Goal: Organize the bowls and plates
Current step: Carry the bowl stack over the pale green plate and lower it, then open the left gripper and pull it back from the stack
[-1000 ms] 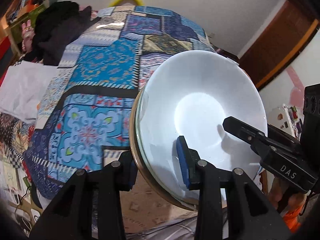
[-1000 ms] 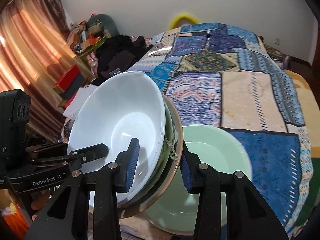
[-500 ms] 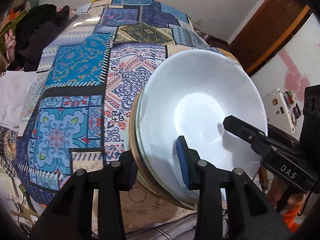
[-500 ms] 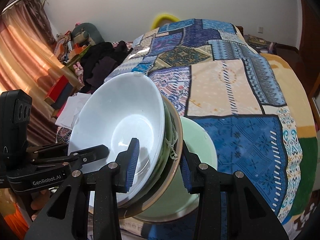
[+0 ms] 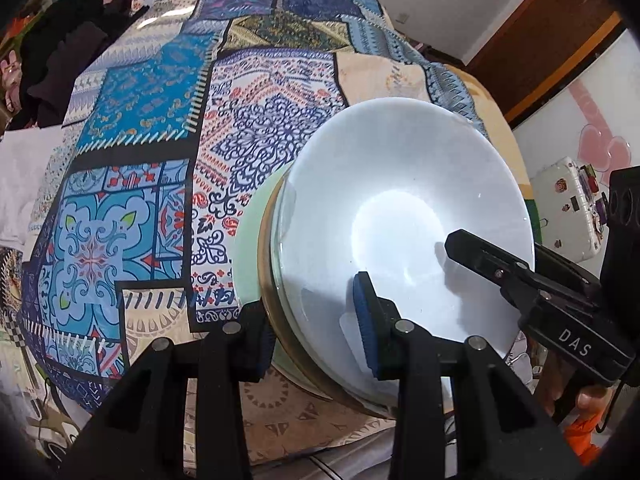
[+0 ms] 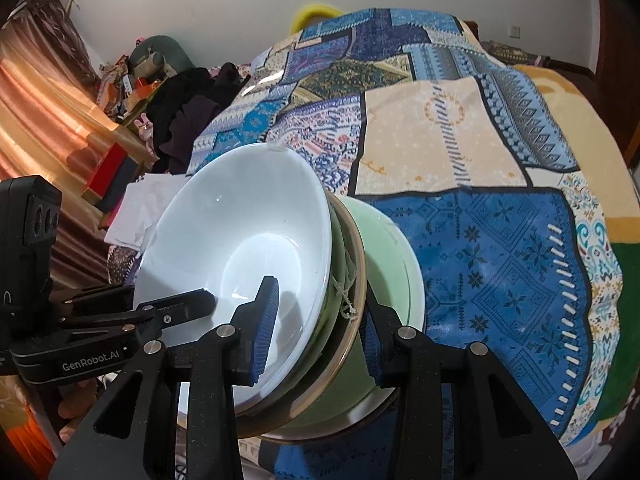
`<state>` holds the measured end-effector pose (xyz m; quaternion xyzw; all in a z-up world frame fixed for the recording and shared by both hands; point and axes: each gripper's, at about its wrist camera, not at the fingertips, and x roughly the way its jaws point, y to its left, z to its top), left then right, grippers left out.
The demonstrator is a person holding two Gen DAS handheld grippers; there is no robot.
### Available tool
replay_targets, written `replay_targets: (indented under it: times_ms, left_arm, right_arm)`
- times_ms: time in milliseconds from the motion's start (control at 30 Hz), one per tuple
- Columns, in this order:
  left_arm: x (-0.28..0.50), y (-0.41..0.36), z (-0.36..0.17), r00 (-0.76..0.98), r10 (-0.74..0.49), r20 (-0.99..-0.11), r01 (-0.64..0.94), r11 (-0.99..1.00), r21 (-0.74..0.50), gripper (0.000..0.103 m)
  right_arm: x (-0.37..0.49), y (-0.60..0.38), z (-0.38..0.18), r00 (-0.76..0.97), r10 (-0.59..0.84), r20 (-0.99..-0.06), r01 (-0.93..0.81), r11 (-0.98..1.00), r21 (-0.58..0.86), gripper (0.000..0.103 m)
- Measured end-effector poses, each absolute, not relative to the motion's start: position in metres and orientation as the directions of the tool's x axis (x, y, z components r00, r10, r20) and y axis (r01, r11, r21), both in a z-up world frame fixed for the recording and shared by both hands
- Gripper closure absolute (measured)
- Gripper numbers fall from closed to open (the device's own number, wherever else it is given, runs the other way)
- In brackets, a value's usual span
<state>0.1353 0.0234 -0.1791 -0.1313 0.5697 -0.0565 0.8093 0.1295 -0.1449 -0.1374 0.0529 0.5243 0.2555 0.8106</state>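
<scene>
Both hand-held grippers point steeply down over the bed [image 6: 500, 264], each clamped on the rim of one tilted stack of dishes.

The left hand-held gripper [image 5: 316, 328] grips the stack's near edge: its right pad lies inside the white bowl [image 5: 400, 216] on top, and its left pad sits behind the stack, against the brown-rimmed plate [image 5: 265, 256].

The right hand-held gripper [image 6: 316, 328] pinches the opposite edge the same way, with one blue pad inside the white bowl [image 6: 240, 240] and the other on the stack's underside.

Under the raised stack a pale green bowl [image 6: 394, 264] rests on the patchwork bedspread [image 5: 160, 128]. Whether the stack touches the green bowl cannot be told.

A hand [image 5: 580, 400] shows below the right hand-held gripper's body.
</scene>
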Motion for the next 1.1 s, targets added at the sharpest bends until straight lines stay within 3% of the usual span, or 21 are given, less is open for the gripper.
replay_targets:
  times_ms: [367,633,733,900,1100]
  left_arm:
    - [0.134,0.025,-0.185,0.351,-0.254,-0.902,-0.037,0.958,-0.284,0.068]
    - [0.126,0.036,-0.165,0.419,-0.226,-0.880,-0.067,0.958,-0.278,0.068]
    - [0.115,0.038,-0.140,0.498,-0.188,-0.847,-0.056,0.967,-0.248,0.060]
    - [0.091,0.035,-0.093,0.614,-0.176,-0.769,-0.026,0.970,-0.242,0.058]
    - [0.053,0.024,-0.033,0.778,-0.126,-0.615,0.000,0.980,-0.200,0.052]
  right_arm:
    - [0.129,-0.149,-0.143,0.291,0.497,-0.818,-0.366,0.847,0.385,0.066]
    - [0.122,-0.159,-0.119,0.371,0.471,-0.800,-0.373,0.865,0.336,0.065]
    - [0.117,-0.163,-0.100,0.414,0.481,-0.773,-0.385,0.862,0.330,0.065]
    - [0.098,-0.166,-0.058,0.507,0.504,-0.699,-0.429,0.851,0.302,0.062]
    - [0.069,-0.169,-0.009,0.607,0.544,-0.579,-0.488,0.831,0.268,0.061]
